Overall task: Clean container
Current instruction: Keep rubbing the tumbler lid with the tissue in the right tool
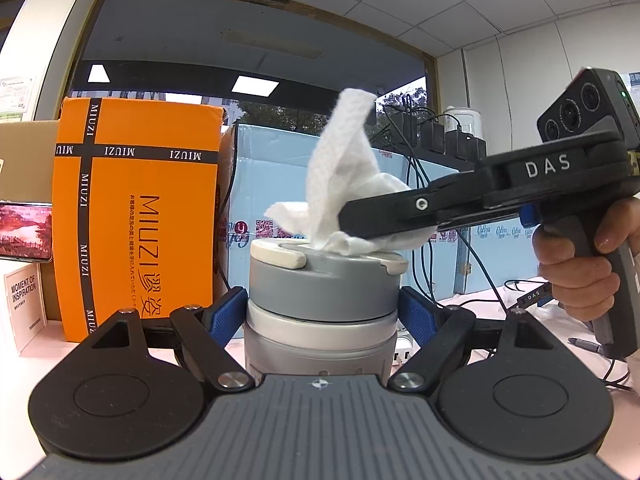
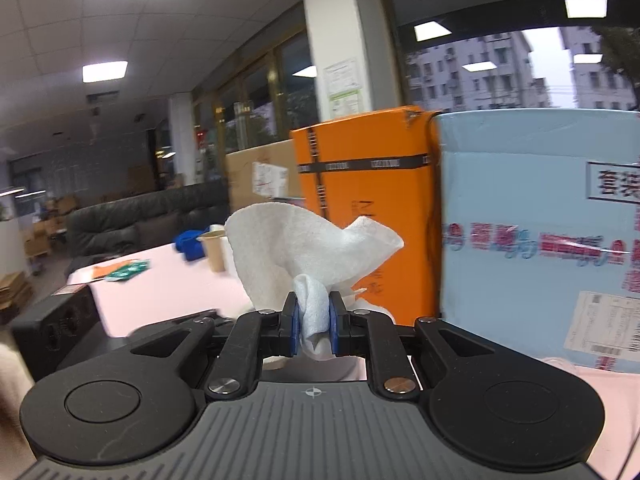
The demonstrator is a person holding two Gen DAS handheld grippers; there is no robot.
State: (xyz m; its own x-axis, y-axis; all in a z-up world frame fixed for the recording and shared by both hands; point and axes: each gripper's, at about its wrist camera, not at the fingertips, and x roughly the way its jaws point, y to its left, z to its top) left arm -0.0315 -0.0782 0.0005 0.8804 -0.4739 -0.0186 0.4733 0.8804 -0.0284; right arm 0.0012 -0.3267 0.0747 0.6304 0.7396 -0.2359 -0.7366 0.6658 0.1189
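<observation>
A round grey container (image 1: 322, 320) with a grey lid and a cream handle stands upright, close in the left wrist view. My left gripper (image 1: 322, 314) is shut on its body, blue pads on both sides. My right gripper (image 1: 352, 226) comes in from the right and is shut on a crumpled white cloth (image 1: 344, 176); the cloth's lower end touches the lid top. In the right wrist view the right gripper (image 2: 314, 322) pinches the white cloth (image 2: 308, 252) between its blue pads; the container is hidden below it.
An orange MIUZI box (image 1: 136, 216) and a light blue box (image 1: 272, 184) stand behind the container on the pink table (image 1: 480, 304). Cables and chargers (image 1: 436, 136) lie at the right. A paper cup (image 2: 214, 250) and a black sofa (image 2: 148, 212) are farther off.
</observation>
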